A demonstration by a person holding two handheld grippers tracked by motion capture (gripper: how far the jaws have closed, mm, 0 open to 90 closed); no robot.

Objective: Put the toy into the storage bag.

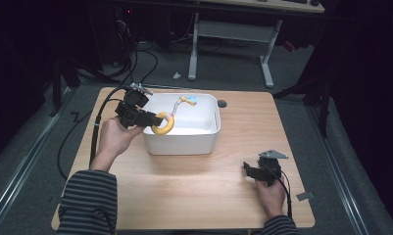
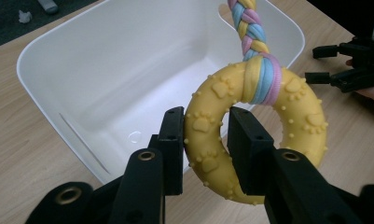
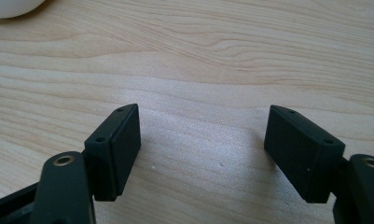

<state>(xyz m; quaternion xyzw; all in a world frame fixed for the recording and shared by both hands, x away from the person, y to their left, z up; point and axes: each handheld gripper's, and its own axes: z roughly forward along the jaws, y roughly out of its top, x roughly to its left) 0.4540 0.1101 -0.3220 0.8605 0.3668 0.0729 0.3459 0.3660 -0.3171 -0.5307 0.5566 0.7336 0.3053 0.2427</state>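
Ring toy (image 2: 254,135): yellow rubbery, matt, studded with raised paw prints. Rope (image 2: 250,25): braided pastel cloth. Tub (image 2: 105,70): smooth glossy white plastic. Bench (image 3: 198,56): pale wood-grain, matt. Tongs: matt black plastic.

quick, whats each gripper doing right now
left gripper: shut on the yellow ring toy, held over the white bin.
right gripper: open, holding nothing, over the bare wooden table.
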